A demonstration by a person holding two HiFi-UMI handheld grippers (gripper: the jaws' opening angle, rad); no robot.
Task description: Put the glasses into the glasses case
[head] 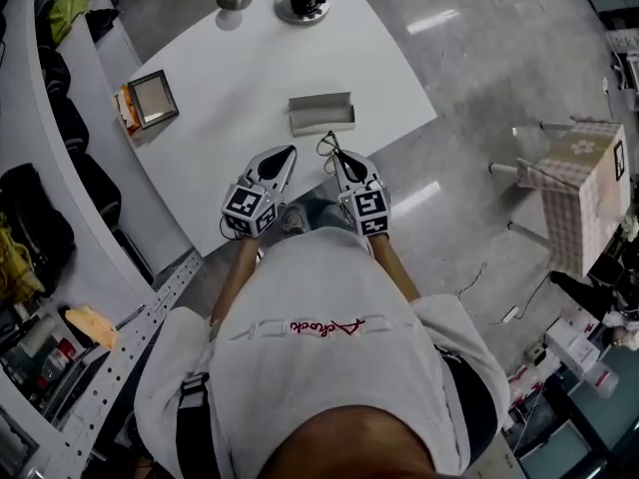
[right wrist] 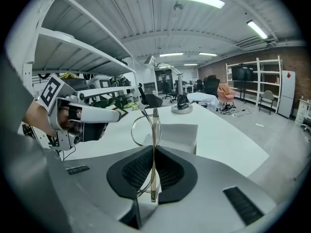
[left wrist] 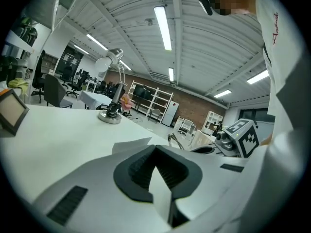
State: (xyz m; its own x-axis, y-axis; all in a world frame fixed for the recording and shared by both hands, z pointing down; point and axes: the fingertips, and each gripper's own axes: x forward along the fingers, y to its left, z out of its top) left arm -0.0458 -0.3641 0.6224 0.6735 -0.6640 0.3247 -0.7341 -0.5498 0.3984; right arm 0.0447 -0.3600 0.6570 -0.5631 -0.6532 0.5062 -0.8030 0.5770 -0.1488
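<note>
Grey and open-topped, the glasses case (head: 321, 113) sits mid-frame on the white table (head: 230, 88), just beyond both grippers. The right gripper (head: 337, 160) is clamped on the glasses (head: 327, 146); the left gripper (head: 288, 154) is closed and empty. I would align the frame lengthwise over the case before lowering. Only the right gripper view shows the thin arm pinched between the pads.

There are two grippers, the left gripper (head: 288, 154) and the right gripper (head: 336, 158), one pair of glasses (right wrist: 154, 130), one glasses case (head: 321, 113), one desk lamp (head: 303, 3), one picture frame (head: 154, 99) and one white table (head: 250, 58).
</note>
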